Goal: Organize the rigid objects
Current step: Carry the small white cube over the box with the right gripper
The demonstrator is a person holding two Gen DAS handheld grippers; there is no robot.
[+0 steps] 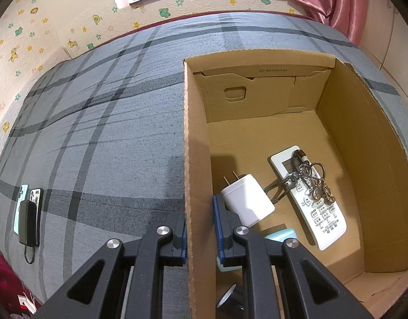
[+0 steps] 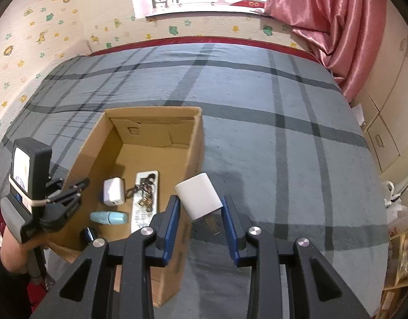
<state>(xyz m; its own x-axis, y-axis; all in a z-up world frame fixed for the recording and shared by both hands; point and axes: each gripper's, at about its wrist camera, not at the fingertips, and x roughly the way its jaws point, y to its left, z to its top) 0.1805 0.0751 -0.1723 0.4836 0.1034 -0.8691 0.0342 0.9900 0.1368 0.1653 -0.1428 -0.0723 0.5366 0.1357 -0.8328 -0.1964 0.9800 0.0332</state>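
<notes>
An open cardboard box (image 1: 197, 159) stands on the grey plaid bed. My left gripper (image 1: 201, 228) is shut on its left wall, one pad on each side. Inside the box lie a white charger (image 1: 246, 202), a white remote (image 1: 318, 212) with a keyring (image 1: 310, 180) on top, a light-blue case (image 1: 281, 235) and a small black round item (image 1: 230, 300). My right gripper (image 2: 201, 220) is shut on a second white charger (image 2: 200, 199), prongs pointing back at the camera. It hangs over the bed just right of the box's right wall (image 2: 197, 143). The left gripper (image 2: 80, 184) also shows on the left of the right wrist view.
Two phones and a black power bank (image 1: 28, 220) with a cable lie on the bed far left of the box. A pink curtain (image 2: 323, 21) hangs at the back right, with cupboards (image 2: 384, 138) past the bed's right edge. A person's arm (image 2: 15, 250) is at lower left.
</notes>
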